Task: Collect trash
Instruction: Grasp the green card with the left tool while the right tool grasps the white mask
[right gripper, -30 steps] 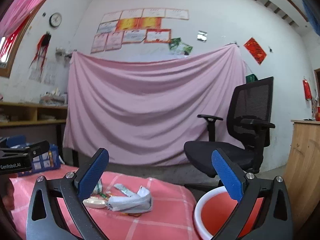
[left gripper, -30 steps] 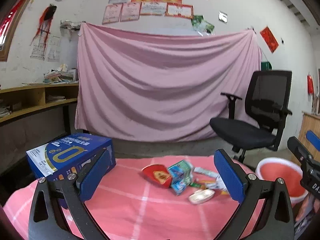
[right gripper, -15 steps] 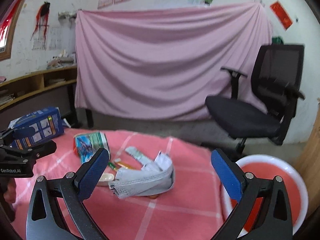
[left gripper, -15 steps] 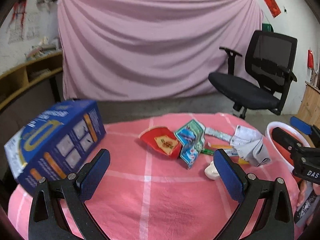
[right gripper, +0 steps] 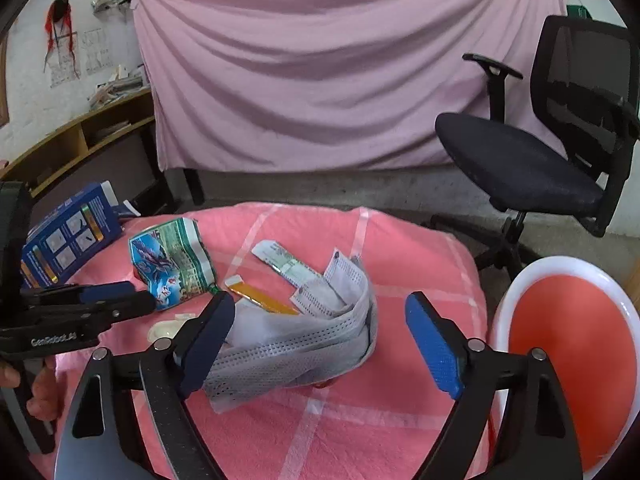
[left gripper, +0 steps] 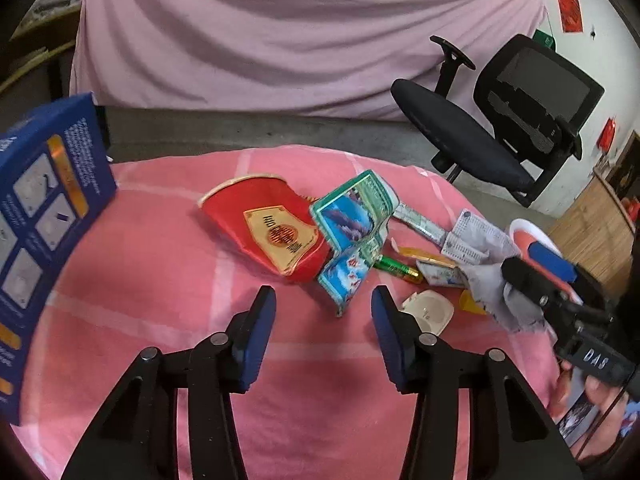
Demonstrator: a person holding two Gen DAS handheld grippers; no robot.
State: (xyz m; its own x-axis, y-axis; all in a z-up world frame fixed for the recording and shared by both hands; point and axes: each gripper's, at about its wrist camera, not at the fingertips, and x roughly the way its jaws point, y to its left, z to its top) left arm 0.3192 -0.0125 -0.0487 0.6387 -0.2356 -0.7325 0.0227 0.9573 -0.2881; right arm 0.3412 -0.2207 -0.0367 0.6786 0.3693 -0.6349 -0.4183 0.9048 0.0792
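**pinkcloth_fan:** Pink checked tablecloth [left gripper: 168,288] with a heap of trash in the middle. What's in it?

**umi_lurker:** Closest to the right gripper [right gripper: 320,332] is a grey face mask [right gripper: 296,344], crumpled into a loop, with a printed receipt [right gripper: 340,280] tucked into it. Behind those are an orange strip wrapper [right gripper: 260,298] and a silver-green sachet [right gripper: 280,260]. Further left there's a blue-green snack bag [left gripper: 352,224], a squashed red paper cup [left gripper: 268,224], a green battery [left gripper: 396,269] and a small white lid [left gripper: 428,308].

**pinkcloth_fan:** And the grippers?

**umi_lurker:** Right one is spread wide with nothing in it. The mask sits right between the blue pads; the left pad overlaps its edge, can't tell if it's touching. Left gripper [left gripper: 324,324] is about half open, also empty, and the bottom corner of the snack bag lies just past the tips.

**pinkcloth_fan:** Room to move?

**umi_lurker:** Blue carton [left gripper: 44,216] crowds the left edge. Off the right edge is a white-rimmed orange basin [right gripper: 568,356], with an office chair [right gripper: 540,160] behind. Bare cloth in front of both grippers.
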